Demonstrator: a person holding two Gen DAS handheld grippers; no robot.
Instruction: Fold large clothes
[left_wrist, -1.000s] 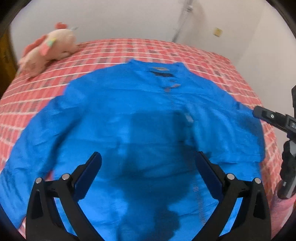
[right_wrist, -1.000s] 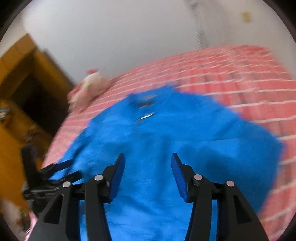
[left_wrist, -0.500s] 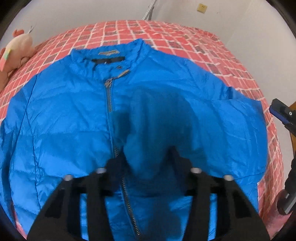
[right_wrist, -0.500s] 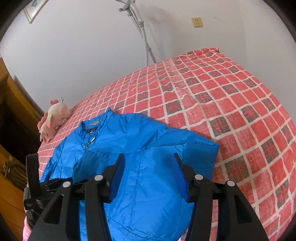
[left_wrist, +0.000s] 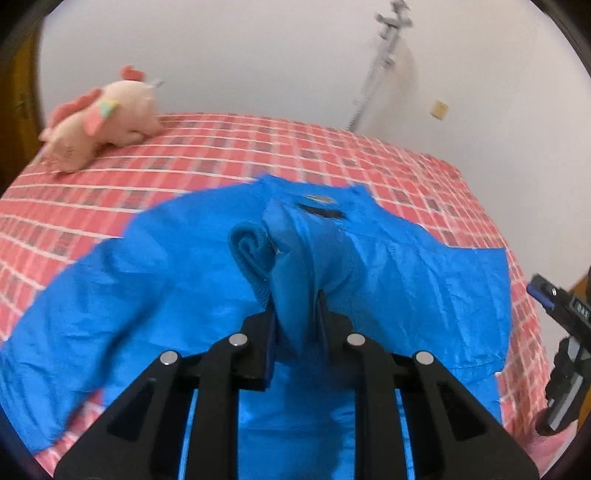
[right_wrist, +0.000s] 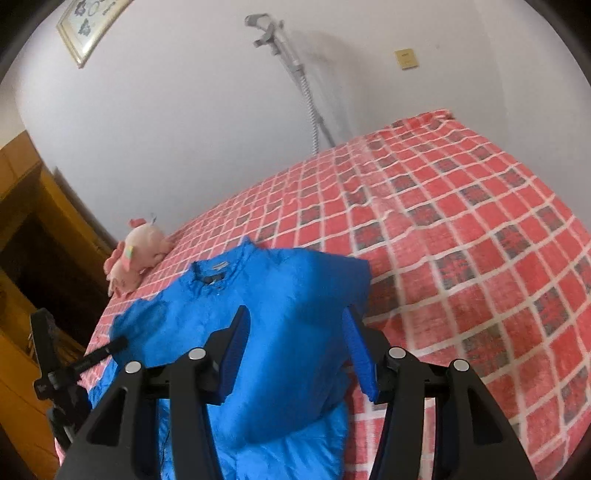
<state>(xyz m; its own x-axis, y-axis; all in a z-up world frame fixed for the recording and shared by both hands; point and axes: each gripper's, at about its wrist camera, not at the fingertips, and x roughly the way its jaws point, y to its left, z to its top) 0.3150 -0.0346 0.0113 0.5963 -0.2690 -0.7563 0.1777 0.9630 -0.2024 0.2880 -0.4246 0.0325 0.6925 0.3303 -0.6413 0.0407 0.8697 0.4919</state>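
A bright blue jacket lies spread on the red checked bed, collar toward the far side. My left gripper is shut on a bunched fold of the jacket with a ribbed cuff curling just beyond the fingers, lifted above the jacket body. In the right wrist view the jacket shows with its collar at the far left. My right gripper is open, jaws wide apart above the jacket's near right part, holding nothing.
A pink plush toy lies at the bed's far left corner; it also shows in the right wrist view. The red checked bedspread stretches right. A wooden cabinet stands left. A metal stand leans at the wall.
My left gripper closed on a fold of the jacket and lifted it toward the collar. My right gripper stayed open and shifted a little over the jacket.
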